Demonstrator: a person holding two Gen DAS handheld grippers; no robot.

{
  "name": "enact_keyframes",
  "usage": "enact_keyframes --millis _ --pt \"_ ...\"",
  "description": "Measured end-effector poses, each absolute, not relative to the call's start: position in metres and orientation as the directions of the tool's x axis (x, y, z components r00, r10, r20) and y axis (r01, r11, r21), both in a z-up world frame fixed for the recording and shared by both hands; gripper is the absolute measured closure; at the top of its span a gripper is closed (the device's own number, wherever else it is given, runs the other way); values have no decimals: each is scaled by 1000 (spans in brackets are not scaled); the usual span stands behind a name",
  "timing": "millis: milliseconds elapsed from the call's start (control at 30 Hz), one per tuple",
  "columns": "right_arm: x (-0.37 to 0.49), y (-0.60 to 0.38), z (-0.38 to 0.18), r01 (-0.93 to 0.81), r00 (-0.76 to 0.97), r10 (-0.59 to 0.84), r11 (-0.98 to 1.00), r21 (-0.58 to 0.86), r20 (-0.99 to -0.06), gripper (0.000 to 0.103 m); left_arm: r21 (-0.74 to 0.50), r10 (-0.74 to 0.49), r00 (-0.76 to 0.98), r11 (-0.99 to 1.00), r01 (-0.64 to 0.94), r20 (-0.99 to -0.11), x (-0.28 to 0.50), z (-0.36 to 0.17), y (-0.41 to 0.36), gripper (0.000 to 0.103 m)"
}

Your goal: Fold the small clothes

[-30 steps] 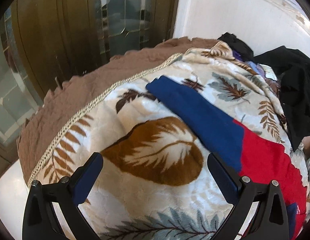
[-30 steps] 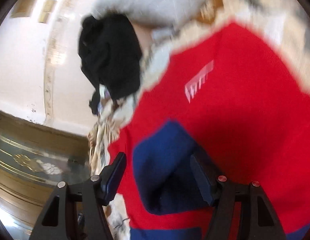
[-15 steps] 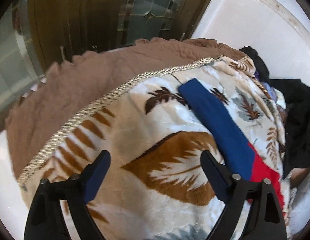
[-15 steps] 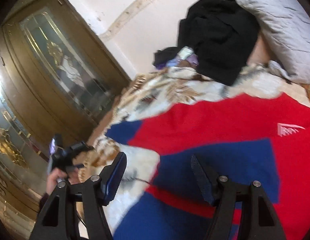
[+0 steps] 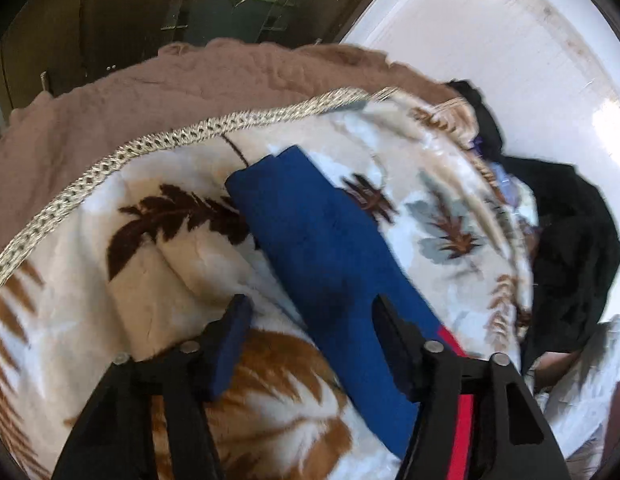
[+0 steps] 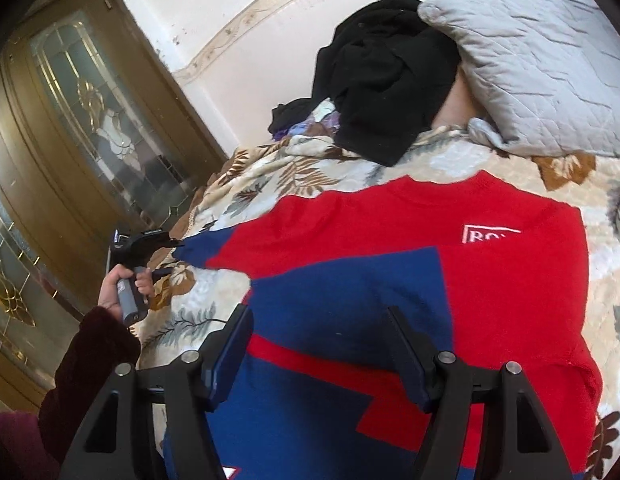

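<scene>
A red and blue sweater (image 6: 410,280) lies flat on a leaf-patterned blanket (image 5: 169,260). Its blue sleeve (image 5: 322,248) stretches out to the left across the blanket. My left gripper (image 5: 310,320) is open and hovers just above the middle of that sleeve, jaws either side of it. It also shows in the right wrist view (image 6: 149,242), near the sleeve's cuff. My right gripper (image 6: 320,330) is open and empty above the sweater's blue front panel, which carries one sleeve folded across it.
A pile of black clothes (image 6: 382,80) and a grey quilted pillow (image 6: 530,64) lie at the head of the bed. A brown bedspread (image 5: 149,92) edges the blanket. A wooden glass-panelled door (image 6: 81,128) stands beyond the bed's left side.
My left gripper has swung right and come down over the blue sleeve, and its jaws have narrowed. My right gripper has pulled back and turned upright over the sweater's front.
</scene>
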State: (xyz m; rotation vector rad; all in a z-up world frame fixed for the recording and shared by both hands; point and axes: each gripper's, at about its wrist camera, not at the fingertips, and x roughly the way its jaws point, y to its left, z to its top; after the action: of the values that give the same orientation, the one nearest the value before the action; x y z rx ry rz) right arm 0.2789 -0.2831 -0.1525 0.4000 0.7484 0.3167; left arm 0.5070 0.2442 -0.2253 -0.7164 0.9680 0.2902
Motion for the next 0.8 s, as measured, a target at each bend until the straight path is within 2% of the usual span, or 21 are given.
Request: enact_keyframes --millis 67,100,133,167,300,467,633,800 --pt "281 -291 -157 -124 691 420 871 476 -588 32 -411 -46 565 736 -538 -824 512 -227 246 61" --pt "283 -294 -160 -118 689 423 867 484 -588 32 -421 -49 580 738 -528 -813 515 -226 247 71" --pt "284 -296 -162 -113 689 423 865 488 -589 32 -448 -84 585 733 -512 -807 519 -228 249 88" --pt "285 -299 -164 -107 688 421 865 491 -591 32 -480 -126 582 714 -509 -804 522 -234 251 91" --pt "284 -312 -167 -80 698 404 865 496 -592 32 -467 -81 618 732 -495 -782 521 -227 243 93" --pt "280 -333 -162 -24 743 356 861 508 -567 32 -406 -41 696 836 -369 -717 514 -177 201 94" --pt "279 -362 -161 83 777 265 856 510 -571 32 -301 -111 749 946 -122 -653 489 -115 109 94" --pt "277 -400 -165 192 794 221 793 578 -567 32 -192 -261 745 965 180 -613 443 -79 -14 94"
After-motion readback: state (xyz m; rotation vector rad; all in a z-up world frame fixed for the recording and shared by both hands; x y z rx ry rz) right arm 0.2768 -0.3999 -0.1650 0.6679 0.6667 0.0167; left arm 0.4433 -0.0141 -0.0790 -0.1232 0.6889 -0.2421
